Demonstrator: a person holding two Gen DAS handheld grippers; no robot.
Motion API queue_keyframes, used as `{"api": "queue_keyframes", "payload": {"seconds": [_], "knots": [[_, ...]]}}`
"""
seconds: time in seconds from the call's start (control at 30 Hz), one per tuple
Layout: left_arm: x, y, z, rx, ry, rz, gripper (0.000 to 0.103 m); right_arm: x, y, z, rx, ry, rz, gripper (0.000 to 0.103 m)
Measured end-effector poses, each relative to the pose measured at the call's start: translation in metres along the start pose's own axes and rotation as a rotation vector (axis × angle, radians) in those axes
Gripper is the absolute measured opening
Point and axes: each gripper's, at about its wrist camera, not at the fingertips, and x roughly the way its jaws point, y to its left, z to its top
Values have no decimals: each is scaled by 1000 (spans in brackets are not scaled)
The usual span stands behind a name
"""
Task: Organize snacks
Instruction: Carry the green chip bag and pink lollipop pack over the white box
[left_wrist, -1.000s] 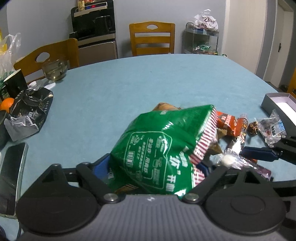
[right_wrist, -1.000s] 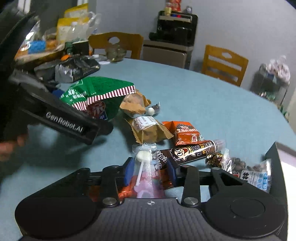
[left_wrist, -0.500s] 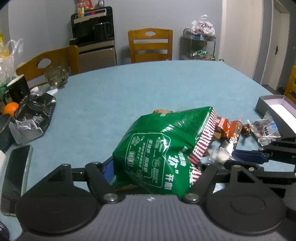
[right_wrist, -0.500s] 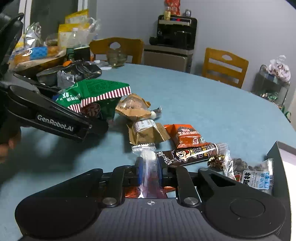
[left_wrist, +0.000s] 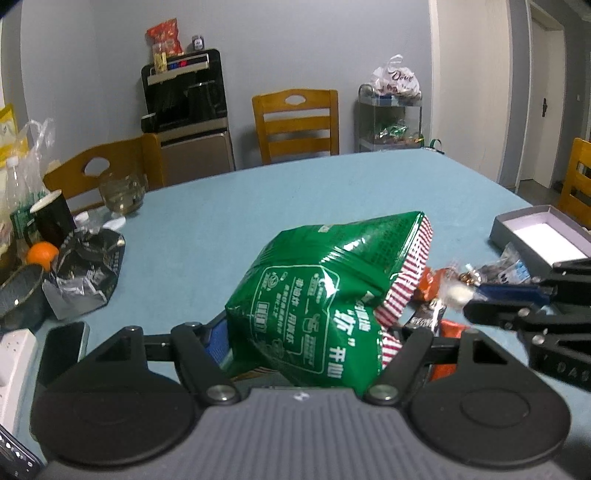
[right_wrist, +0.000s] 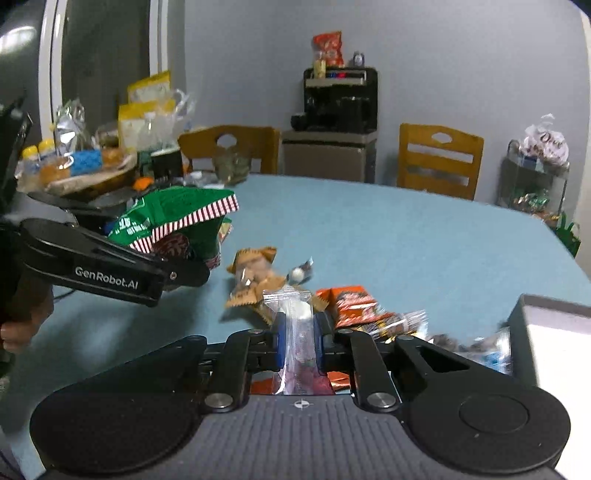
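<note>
My left gripper (left_wrist: 314, 332) is shut on a puffy green snack bag (left_wrist: 325, 291) with a red-and-white striped edge, held off the blue table (left_wrist: 280, 195). From the right wrist view the same green snack bag (right_wrist: 173, 218) hangs at the left in the left gripper (right_wrist: 184, 273). My right gripper (right_wrist: 298, 332) is shut on a clear lollipop packet (right_wrist: 295, 325), lifted above the table. That lollipop packet (left_wrist: 456, 293) and the right gripper (left_wrist: 476, 295) show at the right of the left wrist view. Tan packets (right_wrist: 255, 277) and an orange packet (right_wrist: 351, 301) lie on the table.
An open grey box (left_wrist: 539, 230) stands at the right table edge, with small wrapped sweets (left_wrist: 513, 264) beside it. At the left are a crumpled black bag (left_wrist: 86, 273), an orange (left_wrist: 42, 254), a phone (left_wrist: 62, 350) and a glass bowl (left_wrist: 120, 192). Wooden chairs (left_wrist: 295, 125) ring the table.
Both grippers have risen from the table. The right one closed on the lollipop packet and lifted it; the left one tightened on the green bag and carried it up.
</note>
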Motion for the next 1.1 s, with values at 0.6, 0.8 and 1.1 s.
{"api": "queue_keyframes", "payload": {"seconds": [0.6, 0.8, 1.1], "knots": [[-72, -43, 57, 82, -142, -87, 72, -105, -29, 89, -165, -206, -117, 17], [-74, -80, 71, 144, -166, -143, 72, -130, -68, 80, -105, -227, -224, 17], [-50, -177, 79, 268, -173, -250, 72, -133, -133, 18, 61, -128, -353, 17]]}}
